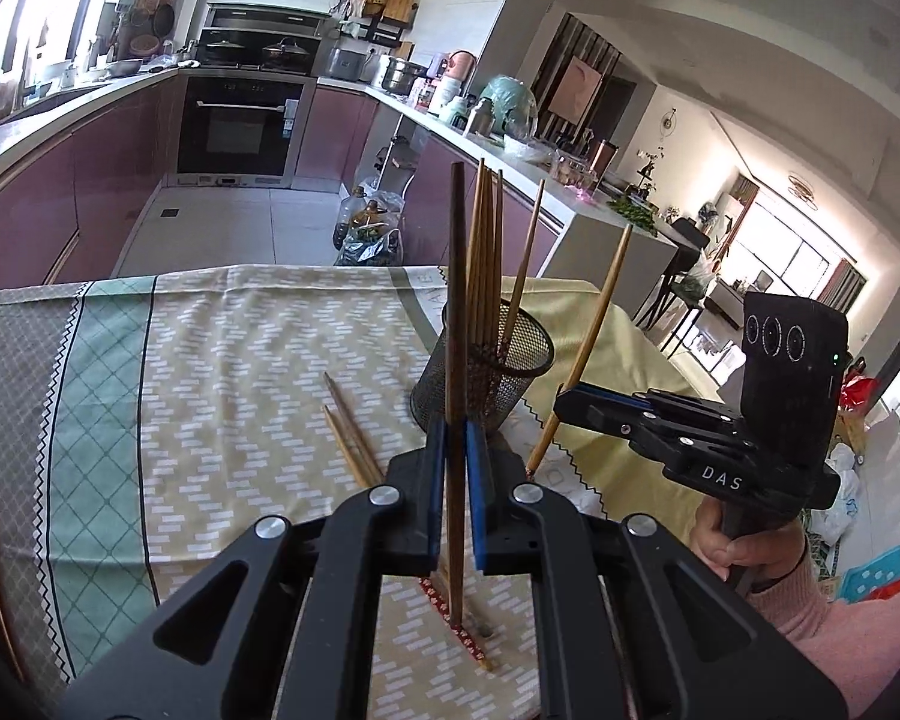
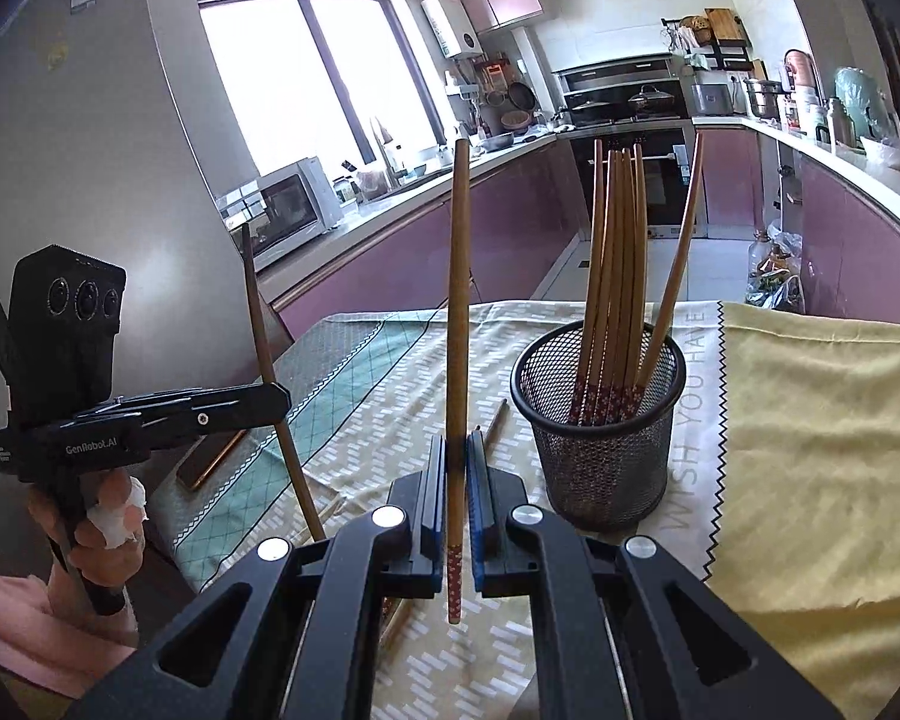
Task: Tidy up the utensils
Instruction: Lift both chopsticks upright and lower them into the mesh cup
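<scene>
Kitchen table (image 1: 222, 324), each tool — left (image 1: 456, 438), right (image 2: 457, 450) — clamping one upright chopstick (image 1: 456, 300)

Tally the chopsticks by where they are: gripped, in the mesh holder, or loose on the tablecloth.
Gripped: 2, one each in the left gripper and right gripper
In the mesh holder: at least 5, since the cluster overlaps
Loose on the tablecloth: at least 3
Total: at least 10

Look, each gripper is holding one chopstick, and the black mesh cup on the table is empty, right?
Not quite. The left gripper and right gripper each hold one chopstick, but the black mesh cup is not empty: a bunch of chopsticks already stands in it. The right wrist view shows this best.
</scene>
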